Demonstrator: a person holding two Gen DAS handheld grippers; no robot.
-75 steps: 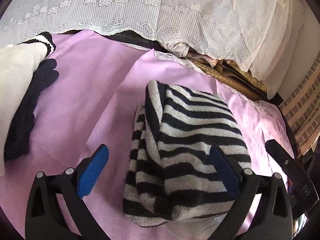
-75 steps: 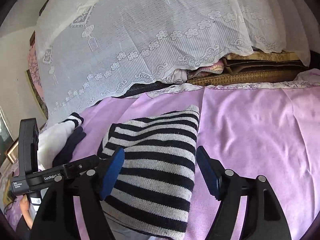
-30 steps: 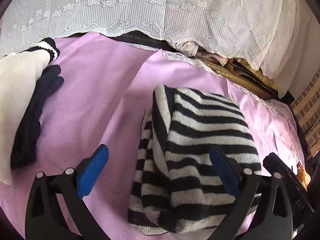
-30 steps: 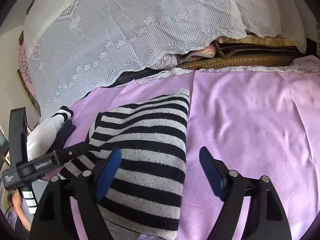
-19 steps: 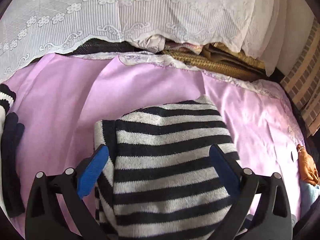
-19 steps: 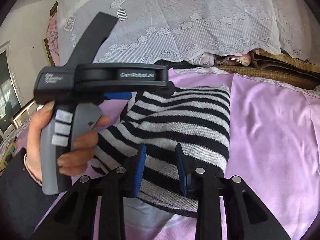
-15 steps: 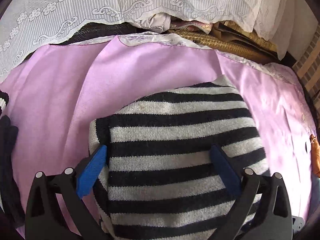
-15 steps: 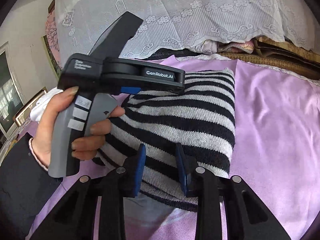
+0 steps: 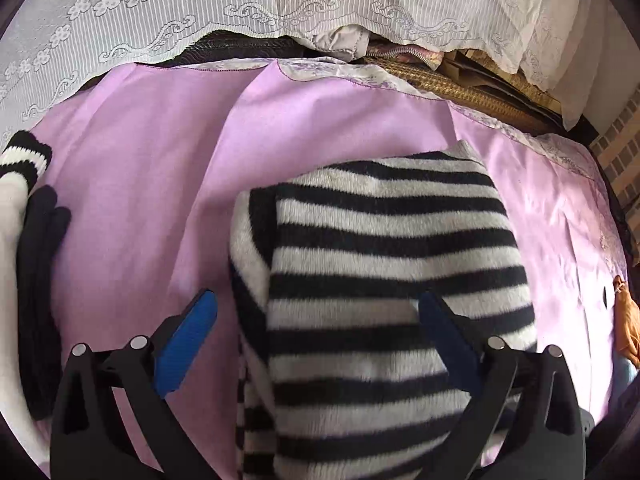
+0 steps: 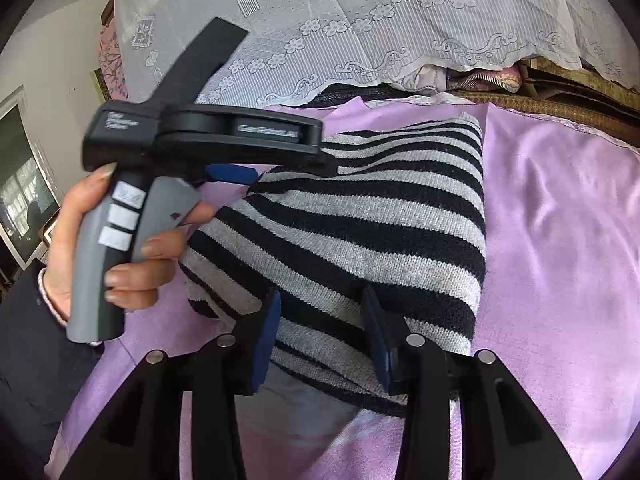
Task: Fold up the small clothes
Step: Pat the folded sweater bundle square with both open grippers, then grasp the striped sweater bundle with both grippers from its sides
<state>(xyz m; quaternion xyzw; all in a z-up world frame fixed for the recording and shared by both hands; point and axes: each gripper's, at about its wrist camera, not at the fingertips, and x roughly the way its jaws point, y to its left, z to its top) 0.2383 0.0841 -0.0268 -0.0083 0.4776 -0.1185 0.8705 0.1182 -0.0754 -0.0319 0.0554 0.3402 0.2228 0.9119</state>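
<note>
My right gripper [image 10: 320,334] pinches the near edge of the striped sweater [image 10: 360,220], folded on the purple sheet [image 10: 560,240]; my left gripper [image 9: 316,328] gapes over it. Soft, light knit: grip thick folded edges.

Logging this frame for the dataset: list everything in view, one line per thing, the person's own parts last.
striped sweater: one, black and grey-white, folded on the sheet, centre.
purple sheet: one, lilac, spread under the sweater.
lace cloth: one, white, draped over the pile behind the sheet.
dark garment: one, black, at the sheet's left edge.
white garment: one, white with a black-striped cuff, beside the dark one.
orange object: one, far right edge; cannot identify.
left hand: one, holding the left gripper's handle.
left gripper: jaws wide open over the sweater.
right gripper: jaws closed on the sweater's near edge.
</note>
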